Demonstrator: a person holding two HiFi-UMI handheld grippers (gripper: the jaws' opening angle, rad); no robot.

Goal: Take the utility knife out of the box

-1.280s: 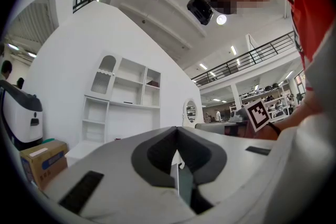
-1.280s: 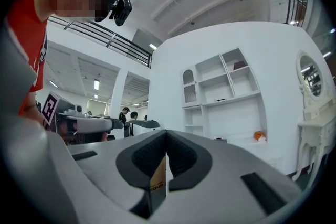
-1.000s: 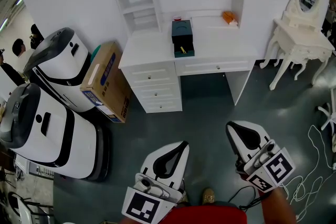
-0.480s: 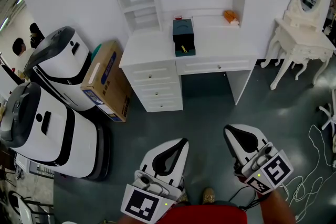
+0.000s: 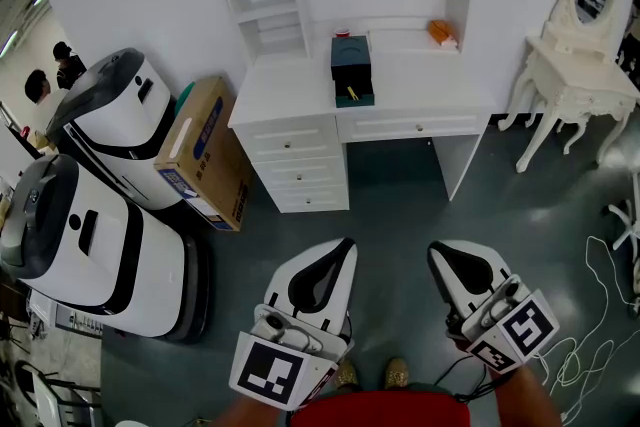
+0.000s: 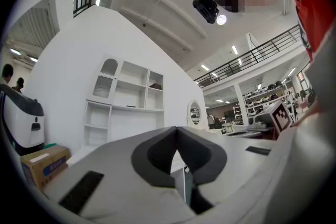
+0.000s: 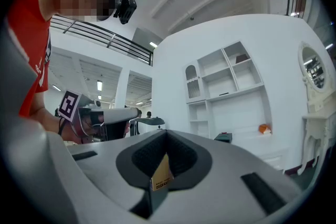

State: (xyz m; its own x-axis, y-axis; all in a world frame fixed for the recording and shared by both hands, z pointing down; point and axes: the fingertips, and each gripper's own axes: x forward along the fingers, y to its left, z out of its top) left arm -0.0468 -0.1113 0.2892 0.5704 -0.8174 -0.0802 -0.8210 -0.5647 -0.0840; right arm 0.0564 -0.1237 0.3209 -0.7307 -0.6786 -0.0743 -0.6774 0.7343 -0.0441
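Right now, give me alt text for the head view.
The left gripper and right gripper hang low over the grey floor, jaws shut, far from a white desk ahead. A dark box sits on it, something yellow inside.

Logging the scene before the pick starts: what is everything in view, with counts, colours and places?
desk with shelves: one, white, far wall
box: one, dark teal, on the desk, lower drawer open
utility knife: apparently one, yellow, in that drawer
orange item: one, desk's back right
cardboard carton: one, brown, floor left of the desk
machines: two, white and grey, far left
dressing table: one, white, oval mirror, right
cables: several, white, floor at right
left gripper: one, white, shut, bottom centre
right gripper: one, white, shut, bottom right
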